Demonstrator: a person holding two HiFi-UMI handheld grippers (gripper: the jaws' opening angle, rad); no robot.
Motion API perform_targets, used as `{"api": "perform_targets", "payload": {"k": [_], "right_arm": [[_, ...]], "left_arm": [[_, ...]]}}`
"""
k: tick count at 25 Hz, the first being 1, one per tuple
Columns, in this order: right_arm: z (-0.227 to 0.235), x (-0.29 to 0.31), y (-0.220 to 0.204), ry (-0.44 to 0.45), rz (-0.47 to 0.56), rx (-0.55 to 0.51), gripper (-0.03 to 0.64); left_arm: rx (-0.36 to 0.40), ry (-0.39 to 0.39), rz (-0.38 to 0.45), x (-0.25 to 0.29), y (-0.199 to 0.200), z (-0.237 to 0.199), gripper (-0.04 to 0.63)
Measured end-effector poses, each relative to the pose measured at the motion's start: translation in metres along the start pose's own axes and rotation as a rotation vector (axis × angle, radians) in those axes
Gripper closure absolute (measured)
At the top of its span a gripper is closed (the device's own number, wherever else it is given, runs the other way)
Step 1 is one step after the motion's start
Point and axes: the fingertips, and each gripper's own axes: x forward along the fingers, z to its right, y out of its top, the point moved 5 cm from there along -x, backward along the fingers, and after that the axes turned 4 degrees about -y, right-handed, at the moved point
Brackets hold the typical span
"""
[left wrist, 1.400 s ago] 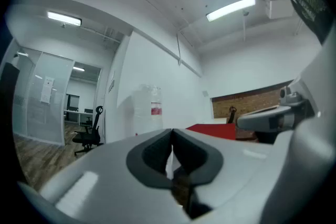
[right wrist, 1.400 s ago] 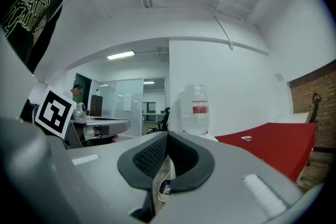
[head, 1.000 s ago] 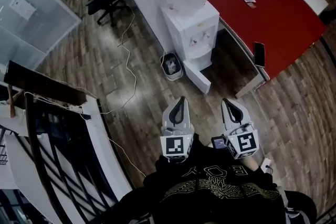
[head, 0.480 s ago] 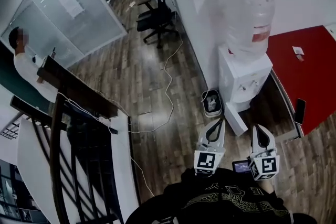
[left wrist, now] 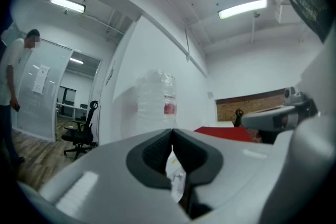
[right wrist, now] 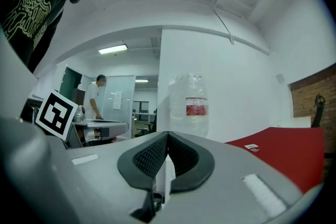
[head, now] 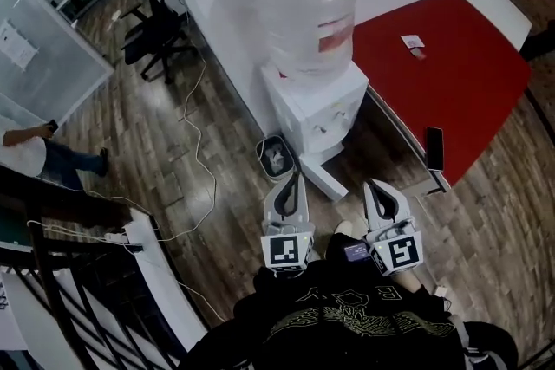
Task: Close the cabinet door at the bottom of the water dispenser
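The white water dispenser (head: 316,110) stands against the wall with a large clear bottle (head: 299,4) on top. At its foot the white cabinet door (head: 328,180) hangs open, swung out over the wooden floor. My left gripper (head: 294,178) is shut and empty, its tip just left of the door's outer edge. A little right of the door, my right gripper (head: 373,185) is also shut and empty. In the left gripper view the jaws (left wrist: 172,131) meet in front of the bottle (left wrist: 155,102). The right gripper (right wrist: 168,134) looks level at the same bottle (right wrist: 191,105).
A small bin (head: 277,156) sits left of the dispenser. A red table (head: 442,74) with a phone (head: 434,149) on its edge stands to the right. A cable (head: 204,160) trails over the floor, an office chair (head: 156,30) is far left, and a railing (head: 78,273) is near left.
The head view has swung so the dispenser sits nearer the middle. Both grippers have come closer to the open door. Both stay shut.
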Motion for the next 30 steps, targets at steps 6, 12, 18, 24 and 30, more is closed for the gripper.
{"api": "perform_targets", "payload": {"k": [6,12,18,24,30], "right_arm": [[0.035,0.030,-0.022,0.028,-0.045,-0.065,0.564],[0.051,0.061,-0.072,0.075,-0.160,-0.114,0.501],[0.065,0.091,-0.145,0.039,-0.320,-0.162,0.480],[0.060,0.100,-0.295,0.005,-0.515,-0.142,0.420],[0.051,0.110,-0.442,0.083,-0.680,-0.208,0.445]], "left_arm": [[0.030,0.000,-0.016,0.057,-0.007,0.002,0.588],[0.025,-0.009,-0.096,0.091,-0.042,-0.005,0.588],[0.049,-0.028,-0.160,0.117,-0.097,-0.022,0.588],[0.014,-0.090,-0.282,0.128,-0.168,-0.032,0.589],[-0.028,-0.138,-0.385,0.133,-0.257,-0.025,0.589]]}}
